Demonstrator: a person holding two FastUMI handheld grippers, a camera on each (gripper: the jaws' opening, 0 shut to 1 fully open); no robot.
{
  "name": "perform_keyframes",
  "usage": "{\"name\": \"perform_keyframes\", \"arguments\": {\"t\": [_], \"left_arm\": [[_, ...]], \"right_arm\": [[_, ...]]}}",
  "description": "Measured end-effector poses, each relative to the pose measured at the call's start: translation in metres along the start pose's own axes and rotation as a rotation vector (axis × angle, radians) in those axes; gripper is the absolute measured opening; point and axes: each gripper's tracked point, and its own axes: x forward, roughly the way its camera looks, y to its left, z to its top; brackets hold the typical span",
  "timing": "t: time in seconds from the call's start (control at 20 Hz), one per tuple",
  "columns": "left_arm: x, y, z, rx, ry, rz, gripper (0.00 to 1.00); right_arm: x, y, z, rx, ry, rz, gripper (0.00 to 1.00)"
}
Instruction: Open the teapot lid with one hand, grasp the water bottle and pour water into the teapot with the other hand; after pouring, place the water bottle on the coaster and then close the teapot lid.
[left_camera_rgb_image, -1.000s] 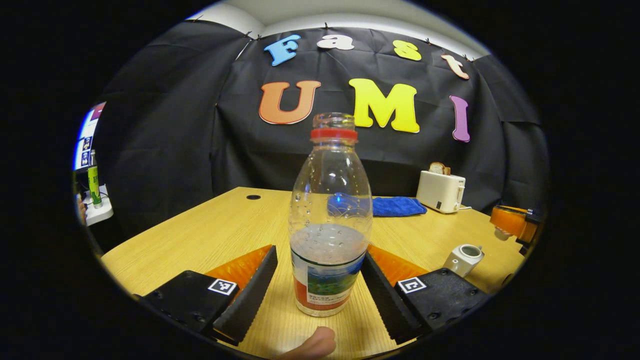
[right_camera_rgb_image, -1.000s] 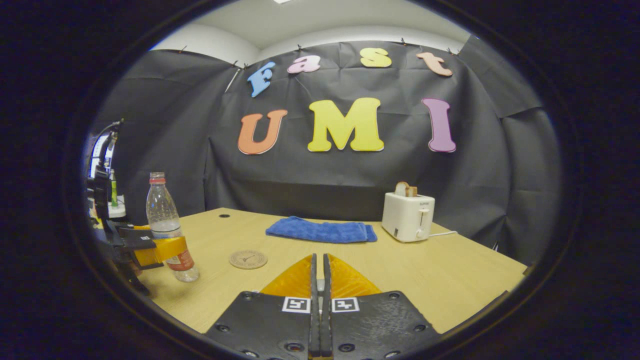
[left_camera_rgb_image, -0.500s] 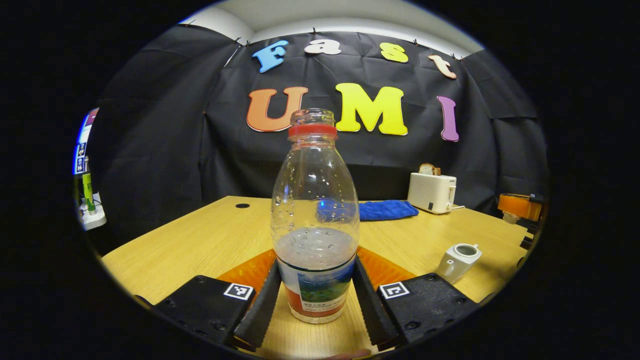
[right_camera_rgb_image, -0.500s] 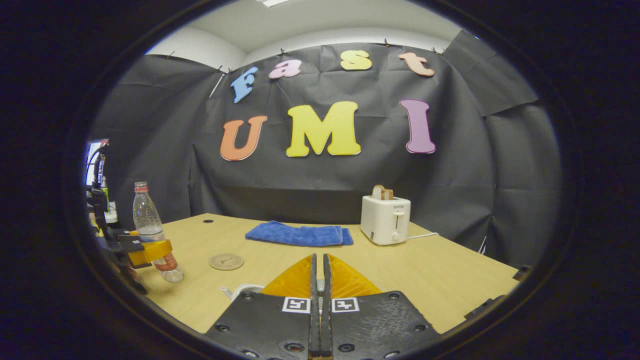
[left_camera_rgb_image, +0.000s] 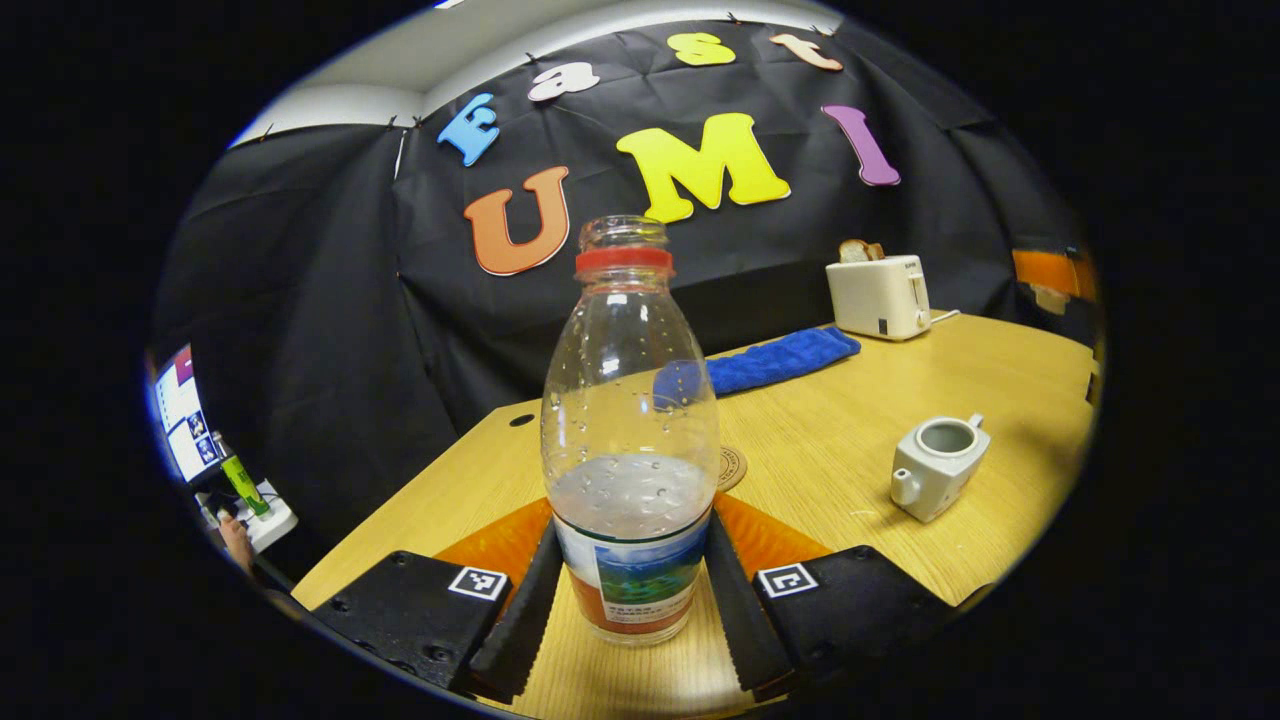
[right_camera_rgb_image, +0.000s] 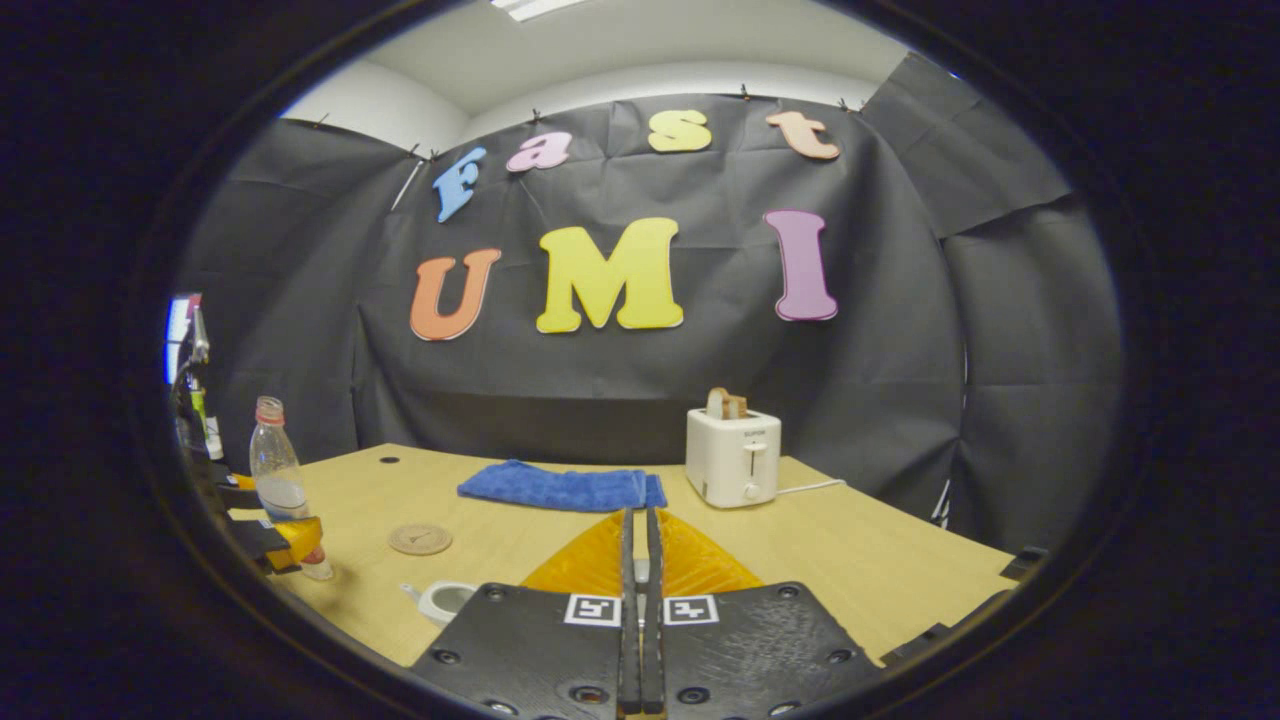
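Note:
A clear uncapped water bottle (left_camera_rgb_image: 630, 450), about a third full with a red neck ring, stands between the fingers of my left gripper (left_camera_rgb_image: 630, 545), which is shut on its labelled lower part. The same bottle (right_camera_rgb_image: 275, 470) shows far left in the right gripper view. The white teapot (left_camera_rgb_image: 938, 465) sits lidless on the table to the right, its opening bare. A round coaster (left_camera_rgb_image: 733, 467) lies just behind the bottle. My right gripper (right_camera_rgb_image: 637, 560) is shut above the teapot (right_camera_rgb_image: 445, 598); a pale sliver shows between its fingers, taken as the teapot lid.
A folded blue towel (left_camera_rgb_image: 775, 362) and a white toaster (left_camera_rgb_image: 880, 295) with bread stand at the back of the wooden table (left_camera_rgb_image: 850, 400). Off the table's left edge is a small shelf with a green bottle (left_camera_rgb_image: 240, 480). The right gripper's body (left_camera_rgb_image: 1050, 272) hangs at the far right.
My left gripper closed on the bottle and has now tilted with it. The right gripper has drawn back and up, bringing the teapot into its view.

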Motion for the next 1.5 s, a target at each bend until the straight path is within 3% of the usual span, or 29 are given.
{"name": "perform_keyframes", "arguments": {"t": [0.2,0.65,0.9,1.1,1.5], "left_arm": [[0.001,-0.006,0.004,0.139,0.014,0.013,0.75],[0.010,-0.009,0.009,0.612,0.039,0.069,0.75],[0.007,-0.017,0.008,0.762,0.056,0.049,0.75],[0.003,-0.022,0.004,0.950,0.071,0.072,0.74],[-0.010,-0.036,0.007,1.174,0.058,0.077,0.74]], "right_arm": [[0.001,-0.002,-0.003,0.025,0.019,0.008,0.01],[0.002,-0.007,0.002,0.013,0.001,0.002,0.01],[0.005,-0.018,0.002,0.019,-0.001,-0.018,0.01],[0.007,-0.021,0.001,0.028,0.004,-0.016,0.01],[0.006,-0.021,0.002,-0.027,-0.007,-0.027,0.01]]}}
